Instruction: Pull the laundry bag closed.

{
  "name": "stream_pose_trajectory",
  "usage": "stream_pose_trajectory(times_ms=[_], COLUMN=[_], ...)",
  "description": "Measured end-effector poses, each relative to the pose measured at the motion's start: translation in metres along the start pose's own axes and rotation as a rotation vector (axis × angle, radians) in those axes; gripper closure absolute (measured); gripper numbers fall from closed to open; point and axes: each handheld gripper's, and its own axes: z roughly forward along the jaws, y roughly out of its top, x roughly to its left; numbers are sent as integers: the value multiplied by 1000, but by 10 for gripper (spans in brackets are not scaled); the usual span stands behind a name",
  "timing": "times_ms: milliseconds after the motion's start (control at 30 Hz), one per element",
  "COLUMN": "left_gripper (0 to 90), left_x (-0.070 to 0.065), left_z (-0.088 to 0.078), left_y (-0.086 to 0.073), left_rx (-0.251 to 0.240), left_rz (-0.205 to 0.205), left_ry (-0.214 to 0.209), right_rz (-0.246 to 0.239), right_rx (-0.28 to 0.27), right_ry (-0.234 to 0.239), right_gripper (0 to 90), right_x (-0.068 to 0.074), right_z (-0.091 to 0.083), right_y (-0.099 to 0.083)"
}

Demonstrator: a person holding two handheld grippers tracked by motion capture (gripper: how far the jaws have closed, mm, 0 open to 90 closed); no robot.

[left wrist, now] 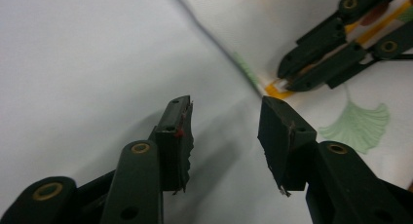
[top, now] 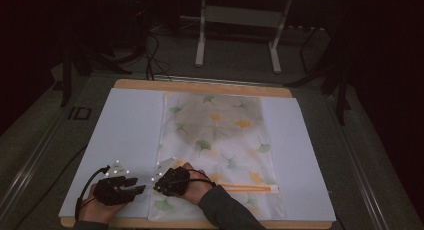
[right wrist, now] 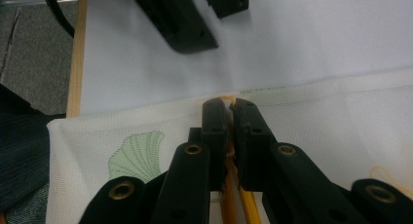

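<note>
The bag [top: 220, 150], soft mesh, lay flat on the white sheet [top: 125, 140]. The right gripper [right wrist: 230, 106] was clamped on its zipper [top: 247, 187] end; the left gripper [left wrist: 225, 124] hovered apart beside that corner. It likely needed holding beside the zipper.

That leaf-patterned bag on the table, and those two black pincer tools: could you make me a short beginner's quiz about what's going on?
1. True or false: the left gripper is shut on the bag.
2. What has the right gripper closed on?
A. a pencil
B. the bag's orange zipper, near its end
C. the white sheet
3. Fill in: the bag lies flat on a white ____.

Key:
1. False. Its jaws stand apart over the white sheet, beside the bag's edge.
2. B. In the right gripper view the jaws meet over the orange strip.
3. Sheet, which covers the wooden table.
</note>
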Motion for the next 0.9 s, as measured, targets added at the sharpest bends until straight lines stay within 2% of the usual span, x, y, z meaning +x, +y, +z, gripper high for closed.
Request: stream_pose_trajectory(times_ms=[233, 500, 767, 900], left_gripper=[542, 566, 571, 568], left_x=[-6, -13, -13, -12], left_z=[3, 6, 12, 10], left_y=[4, 7, 8, 9], left_rx=[13, 35, 43, 26], left_rz=[6, 19, -10, -32], left_ry=[-32, -100, -136, -157], right_rz=[-9, -14, -28, -36], right_rx=[0, -4, -11, -6], right_ry=[-6, -13, -22, -28], right_gripper=[843, 844, 844, 844], right_x=[0, 0, 1, 1], right_z=[-3, -6, -10, -10], right_y=[1, 4, 6, 7])
